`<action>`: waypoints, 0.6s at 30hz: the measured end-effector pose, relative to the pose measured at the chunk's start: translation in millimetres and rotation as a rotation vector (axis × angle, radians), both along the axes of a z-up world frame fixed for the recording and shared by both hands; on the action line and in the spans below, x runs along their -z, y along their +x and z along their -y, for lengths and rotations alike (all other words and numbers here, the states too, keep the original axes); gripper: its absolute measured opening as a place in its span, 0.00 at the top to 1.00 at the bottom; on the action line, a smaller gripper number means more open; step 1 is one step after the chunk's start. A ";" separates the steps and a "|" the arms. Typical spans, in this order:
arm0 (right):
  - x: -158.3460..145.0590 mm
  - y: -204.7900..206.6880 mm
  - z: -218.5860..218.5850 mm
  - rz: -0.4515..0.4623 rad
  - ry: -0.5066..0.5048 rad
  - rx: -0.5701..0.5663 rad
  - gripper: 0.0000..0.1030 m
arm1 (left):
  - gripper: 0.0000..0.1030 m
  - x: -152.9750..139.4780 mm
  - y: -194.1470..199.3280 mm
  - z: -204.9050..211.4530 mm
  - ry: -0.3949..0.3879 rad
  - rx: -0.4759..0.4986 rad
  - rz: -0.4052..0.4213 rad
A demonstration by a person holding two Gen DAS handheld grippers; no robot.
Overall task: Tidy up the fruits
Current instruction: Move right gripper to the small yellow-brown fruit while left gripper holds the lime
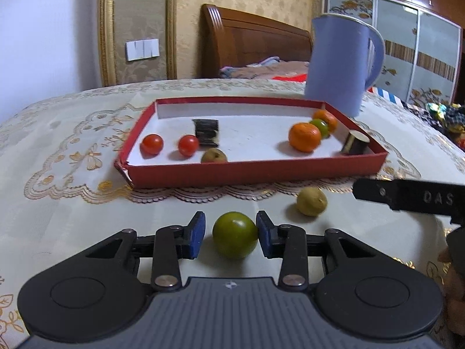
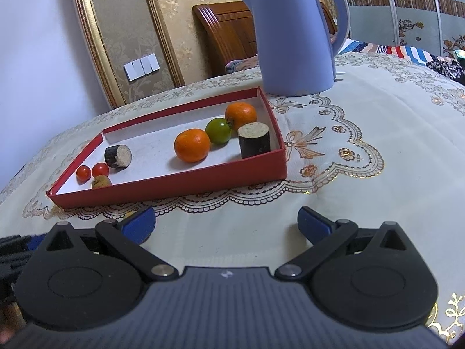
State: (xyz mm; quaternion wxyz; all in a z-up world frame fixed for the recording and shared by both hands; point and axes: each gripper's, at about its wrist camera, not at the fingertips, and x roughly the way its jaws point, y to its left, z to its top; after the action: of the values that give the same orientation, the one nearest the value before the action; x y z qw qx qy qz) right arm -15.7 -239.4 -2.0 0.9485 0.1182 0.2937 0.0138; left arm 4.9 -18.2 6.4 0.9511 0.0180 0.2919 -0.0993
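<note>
- Our left gripper (image 1: 231,237) has a green fruit (image 1: 234,235) between its blue pads on the tablecloth (image 1: 72,203). The right pad touches the fruit, but a sliver of cloth shows between the fruit and the left pad, so we read it as not yet clenched.
- Just right of it and a little farther lies a yellowish fruit (image 1: 311,201) on the cloth, near the front wall of the red tray (image 1: 255,171).
- Our right gripper (image 2: 225,226) hangs released, pads wide apart over bare cloth, nothing between them.
- In the tray's left end sit two cherry tomatoes (image 1: 151,144) (image 1: 188,145), a brownish fruit (image 1: 214,156) and a dark cut piece lying on its side (image 2: 117,156).
- In its right end we see two oranges (image 2: 192,145) (image 2: 241,115), a green tomato (image 2: 218,131) between them, and a dark cut cylinder standing upright (image 2: 255,140) in the near right corner.
- A blue kettle (image 2: 293,37) stands beyond the tray's far right corner.
</note>
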 end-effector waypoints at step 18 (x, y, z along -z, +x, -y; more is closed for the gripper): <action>0.7 3.1 -8.1 -0.029 -0.055 -0.016 0.00 | 0.66 3.2 2.0 3.2 0.021 0.018 -0.021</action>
State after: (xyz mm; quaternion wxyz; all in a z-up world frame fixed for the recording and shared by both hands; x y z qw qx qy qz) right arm -12.5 -231.3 -2.7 0.9468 0.0901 0.3087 0.0114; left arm 6.8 -21.4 3.2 0.9468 0.0295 0.3028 -0.1050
